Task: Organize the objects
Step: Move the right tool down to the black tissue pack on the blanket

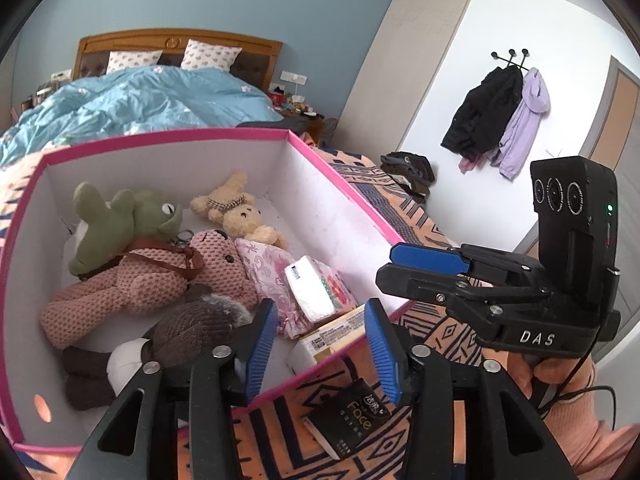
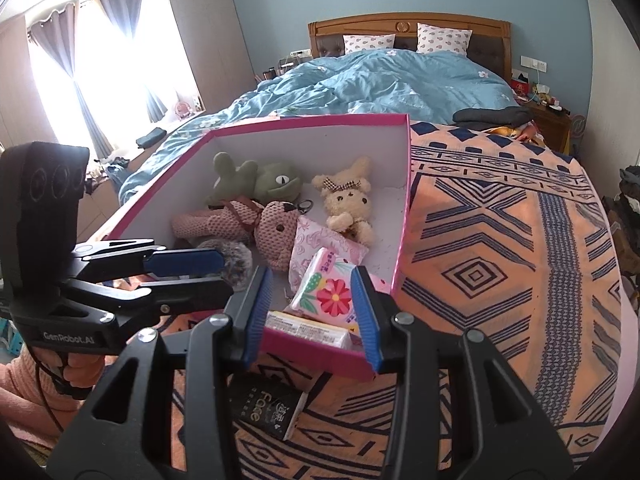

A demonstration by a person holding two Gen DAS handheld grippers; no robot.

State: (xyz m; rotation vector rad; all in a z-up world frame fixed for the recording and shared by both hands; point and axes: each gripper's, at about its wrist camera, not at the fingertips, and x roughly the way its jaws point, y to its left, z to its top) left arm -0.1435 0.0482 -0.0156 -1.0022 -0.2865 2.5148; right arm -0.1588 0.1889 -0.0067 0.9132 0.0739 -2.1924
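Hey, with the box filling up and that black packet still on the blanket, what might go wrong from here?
The black Face packet lies flat on the blanket against the pink box; fingers may snag fabric instead. The two grippers sit close and could collide. The box's near corner is crowded, so the packet might slide off.

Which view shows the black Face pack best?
The left wrist view: the black pack lies on the blanket just outside the pink box, its label clear between the fingers. The right wrist view shows it lower, darker and partly hidden by a finger.
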